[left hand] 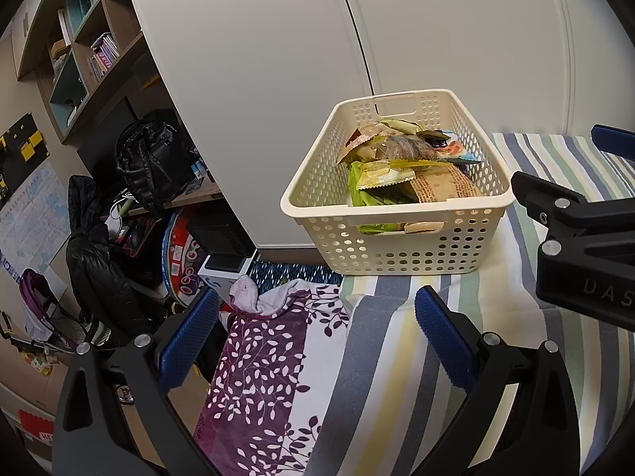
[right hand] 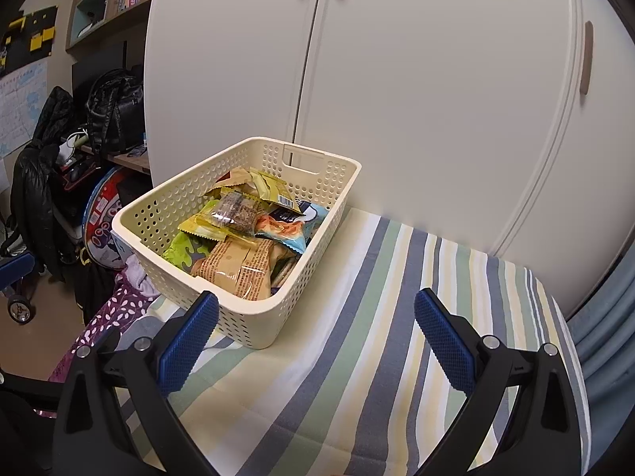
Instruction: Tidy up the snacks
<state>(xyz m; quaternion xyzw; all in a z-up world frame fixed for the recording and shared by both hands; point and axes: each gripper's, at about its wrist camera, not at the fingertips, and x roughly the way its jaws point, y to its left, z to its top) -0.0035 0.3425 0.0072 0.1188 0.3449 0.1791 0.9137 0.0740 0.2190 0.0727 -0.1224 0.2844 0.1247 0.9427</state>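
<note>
A cream perforated basket (left hand: 397,246) (right hand: 254,325) stands on a striped cloth (left hand: 397,357) (right hand: 357,357) and holds several snack packets (left hand: 408,158) (right hand: 246,234) in green, yellow, brown and blue wrappers. My left gripper (left hand: 317,337) hovers open in front of the basket's near wall, nothing between its blue pads. My right gripper (right hand: 317,337) is open and empty too, just right of the basket's near corner. In the left wrist view the right gripper's black body (left hand: 575,230) reaches in from the right edge, beside the basket.
White wardrobe doors (right hand: 436,79) rise right behind the basket. A purple leaf-print blanket (left hand: 270,369) lies left of the striped cloth. Beyond the left edge are black jackets (left hand: 95,269), a black bag (left hand: 154,158), a desk and shelves (left hand: 91,47) with books.
</note>
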